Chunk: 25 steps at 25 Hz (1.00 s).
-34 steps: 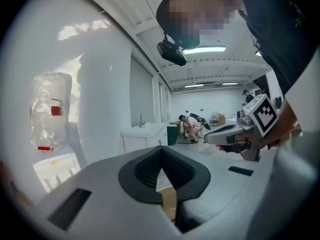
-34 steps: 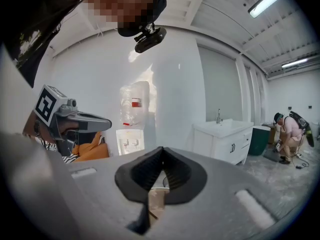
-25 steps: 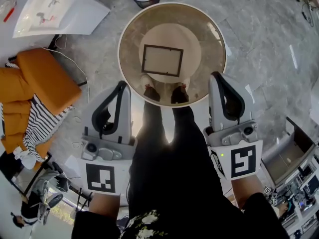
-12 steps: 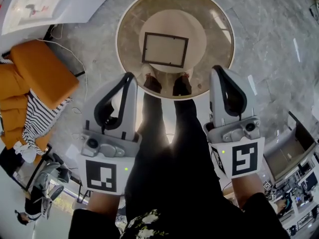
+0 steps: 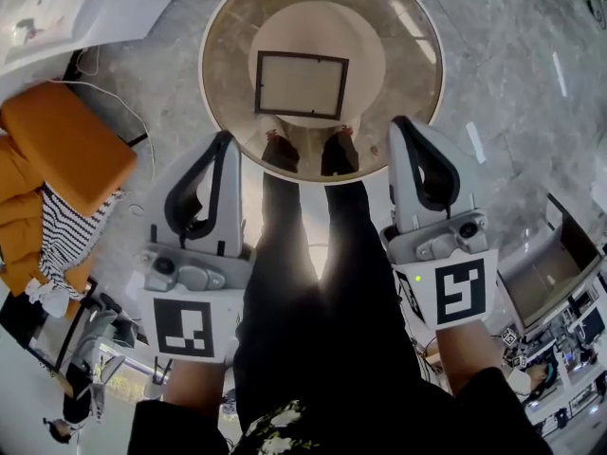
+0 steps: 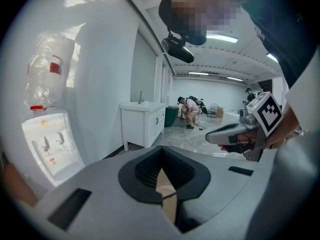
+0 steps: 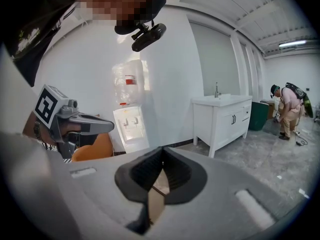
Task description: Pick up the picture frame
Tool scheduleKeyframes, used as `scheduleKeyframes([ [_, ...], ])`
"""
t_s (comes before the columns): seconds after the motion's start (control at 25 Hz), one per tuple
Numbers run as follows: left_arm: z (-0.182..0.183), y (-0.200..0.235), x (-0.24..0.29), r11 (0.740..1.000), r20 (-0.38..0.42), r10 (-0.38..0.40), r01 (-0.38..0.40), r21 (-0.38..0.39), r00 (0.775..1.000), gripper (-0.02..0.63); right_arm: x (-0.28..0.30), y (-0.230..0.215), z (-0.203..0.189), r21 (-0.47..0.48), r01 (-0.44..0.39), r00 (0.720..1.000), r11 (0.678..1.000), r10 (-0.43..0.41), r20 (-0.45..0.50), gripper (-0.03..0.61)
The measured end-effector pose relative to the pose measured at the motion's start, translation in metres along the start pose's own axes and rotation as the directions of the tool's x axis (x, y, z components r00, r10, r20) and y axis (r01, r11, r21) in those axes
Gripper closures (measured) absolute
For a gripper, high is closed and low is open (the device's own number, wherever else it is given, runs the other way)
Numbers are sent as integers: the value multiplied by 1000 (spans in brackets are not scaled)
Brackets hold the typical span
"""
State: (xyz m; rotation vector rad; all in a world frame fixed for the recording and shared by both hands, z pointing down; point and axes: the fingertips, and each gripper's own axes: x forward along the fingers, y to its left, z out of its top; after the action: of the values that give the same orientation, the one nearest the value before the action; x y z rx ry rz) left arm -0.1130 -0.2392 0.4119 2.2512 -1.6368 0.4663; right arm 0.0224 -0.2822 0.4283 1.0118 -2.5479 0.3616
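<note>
Step in hand: approach, no grasp yet.

The picture frame lies flat at the centre of the round glass table, upper middle of the head view, untouched. The left gripper sits lower left and the right gripper lower right, tips at the table's near rim, one either side of the person's legs, both short of the frame. Both claws are closed together with nothing between them, as both gripper views confirm.

Next move (judgement): open a claw, reach forward over the glass and pinch one thin rail. The frame lies flat on a smooth top, so it may slide.

Surface: tinted, reflective glass over a pale round base.

Room: grey stone floor, and an orange chair with a striped cloth at left. The right gripper view shows a water dispenser and a white cabinet.
</note>
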Motion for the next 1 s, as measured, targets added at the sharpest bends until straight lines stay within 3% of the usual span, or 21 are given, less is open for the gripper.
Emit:
scheduleKeyframes([
  [0.28, -31, 5, 17, 999, -43, 12, -14, -29, 999, 600, 12, -8, -37, 13, 4, 998, 1000, -3, -62, 580],
  [0.88, -100, 11, 49, 997, -90, 6, -13, -75, 996, 586, 47, -8, -97, 28, -19, 996, 999, 22, -86, 577],
  [0.96, -107, 13, 53, 997, -92, 6, -13, -80, 996, 583, 56, -5, -109, 39, -50, 994, 998, 53, -100, 467],
  [1.0, -111, 15, 56, 997, -93, 5, -13, -82, 996, 580, 61, -4, -115, 39, -60, 992, 997, 64, -105, 466],
])
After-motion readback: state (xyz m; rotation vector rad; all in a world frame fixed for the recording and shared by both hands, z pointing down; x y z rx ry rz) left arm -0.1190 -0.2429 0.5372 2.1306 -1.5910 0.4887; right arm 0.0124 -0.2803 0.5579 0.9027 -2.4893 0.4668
